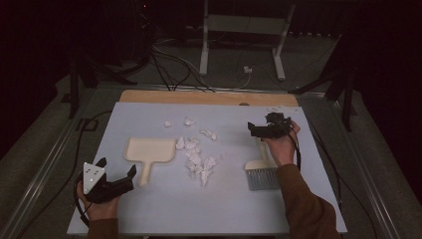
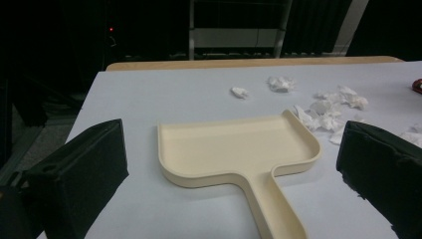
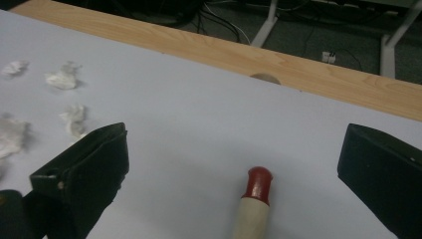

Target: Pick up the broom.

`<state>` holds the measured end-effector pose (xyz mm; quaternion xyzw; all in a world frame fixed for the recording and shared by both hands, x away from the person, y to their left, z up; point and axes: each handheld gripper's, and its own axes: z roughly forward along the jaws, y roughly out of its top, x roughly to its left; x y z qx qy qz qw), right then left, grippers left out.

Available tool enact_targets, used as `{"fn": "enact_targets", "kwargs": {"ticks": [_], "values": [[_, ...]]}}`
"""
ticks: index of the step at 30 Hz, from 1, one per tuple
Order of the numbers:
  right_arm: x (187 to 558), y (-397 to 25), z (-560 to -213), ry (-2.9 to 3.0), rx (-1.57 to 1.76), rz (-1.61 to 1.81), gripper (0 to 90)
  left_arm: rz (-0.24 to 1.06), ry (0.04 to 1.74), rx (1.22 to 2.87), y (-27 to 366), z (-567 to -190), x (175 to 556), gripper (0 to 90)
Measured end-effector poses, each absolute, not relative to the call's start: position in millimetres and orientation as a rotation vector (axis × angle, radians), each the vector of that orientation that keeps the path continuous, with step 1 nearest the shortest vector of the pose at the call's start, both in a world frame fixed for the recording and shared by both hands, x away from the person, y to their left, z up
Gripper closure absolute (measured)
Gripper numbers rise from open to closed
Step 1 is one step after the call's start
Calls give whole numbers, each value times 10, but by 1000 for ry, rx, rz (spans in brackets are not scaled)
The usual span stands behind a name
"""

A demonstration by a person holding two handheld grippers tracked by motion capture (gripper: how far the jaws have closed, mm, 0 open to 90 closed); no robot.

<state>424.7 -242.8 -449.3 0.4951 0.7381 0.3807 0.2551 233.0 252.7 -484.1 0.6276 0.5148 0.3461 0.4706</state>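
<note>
both claws spread, lined up on their tools for a sweep-up.

my left claw (image 1: 117, 174) hangs spread beside the one pan (image 1: 150, 150), its handle toward me for an easy grab and its mouth facing the scraps (image 1: 197, 158), roughly a dozen, too clumped to count, mid-surface (image 1: 149, 209). my right claw (image 1: 269, 127) hovers spread over the red-tipped handle of the one brush (image 1: 261, 174), gripping nothing yet, bristles toward me.

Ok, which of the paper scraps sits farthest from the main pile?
The small crumpled paper scrap nearest the table's far-left side. It lies alone beyond the dustpan, apart from the cluster of scraps beside the dustpan's right edge.
</note>
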Motion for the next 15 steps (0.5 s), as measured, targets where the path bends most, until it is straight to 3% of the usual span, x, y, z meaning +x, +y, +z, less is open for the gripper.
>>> {"fn": "enact_targets", "kwargs": {"ticks": [15], "values": [[4421,-2436,-4655,2038,1419,974,0,846,1262,1538,2526,-4845,2332,6]]}}
